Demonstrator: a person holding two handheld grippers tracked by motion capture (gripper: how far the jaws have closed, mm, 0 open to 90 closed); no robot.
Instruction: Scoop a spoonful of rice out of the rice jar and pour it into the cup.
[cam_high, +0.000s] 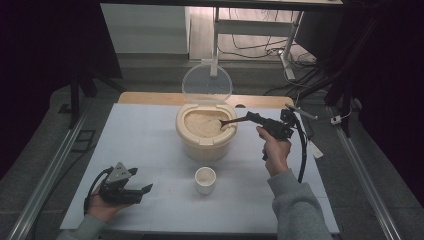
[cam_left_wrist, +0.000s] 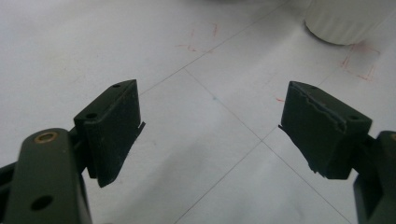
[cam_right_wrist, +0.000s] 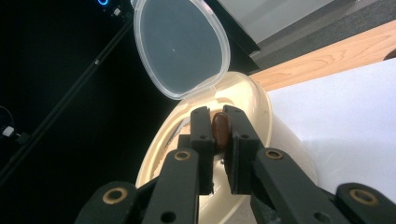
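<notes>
Dipping into the rice bin (cam_high: 206, 145), the right gripper (cam_high: 248, 118) clamps a brown spoon (cam_high: 229, 122), handle pointing back at it; the cup (cam_high: 205, 179) waits nearer, left gripper (cam_high: 141, 192) idle, jaws spread.

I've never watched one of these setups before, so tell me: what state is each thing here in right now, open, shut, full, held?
Rice container: open, holding rice.
Lid: flipped up, standing upright.
Spoon: held, bowl end in the rice.
Right gripper: shut on the spoon's handle.
Left gripper: open, holding nothing, above the table.
Small cup: upright on the table.
</notes>
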